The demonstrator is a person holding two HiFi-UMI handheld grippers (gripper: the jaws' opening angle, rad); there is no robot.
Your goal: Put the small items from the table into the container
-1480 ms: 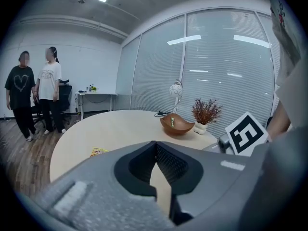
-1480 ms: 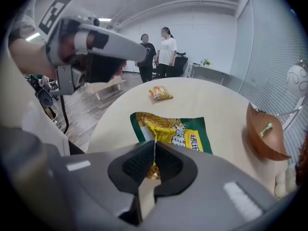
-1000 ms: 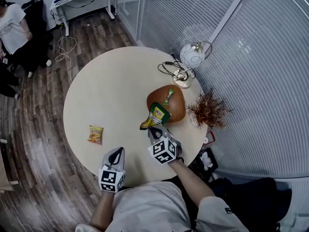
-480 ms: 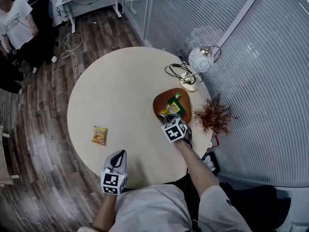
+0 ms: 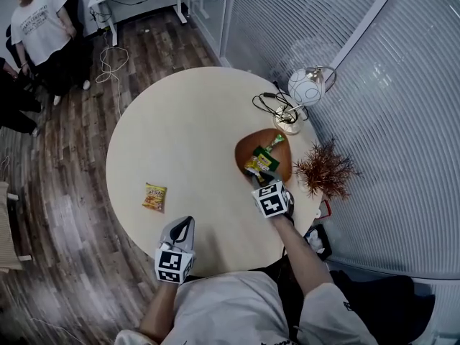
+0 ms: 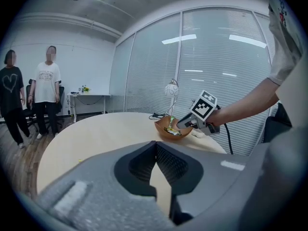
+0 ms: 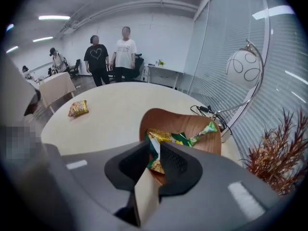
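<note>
Right gripper (image 5: 259, 179) opens over the wooden bowl (image 5: 282, 161); left gripper (image 5: 185, 223) hangs shut at the table's near edge.

The bowl sits close to the right edge of the round table (image 5: 187, 128), between the globe lamp (image 5: 306, 87) and the dried plant (image 5: 327, 169). A green-and-yellow snack packet (image 5: 258, 163) lies in the bowl, beside a slim green wrapper (image 5: 275, 141). The right gripper's jaws are opening, and the packet's upturned edge stands in the gap between them, with the pads no longer clamping it. The left gripper's jaws meet at their tips with nothing between them, above bare tabletop. An orange snack packet (image 5: 154, 197) lies alone on the table toward its left edge, well apart from the bowl and both grippers.
</note>
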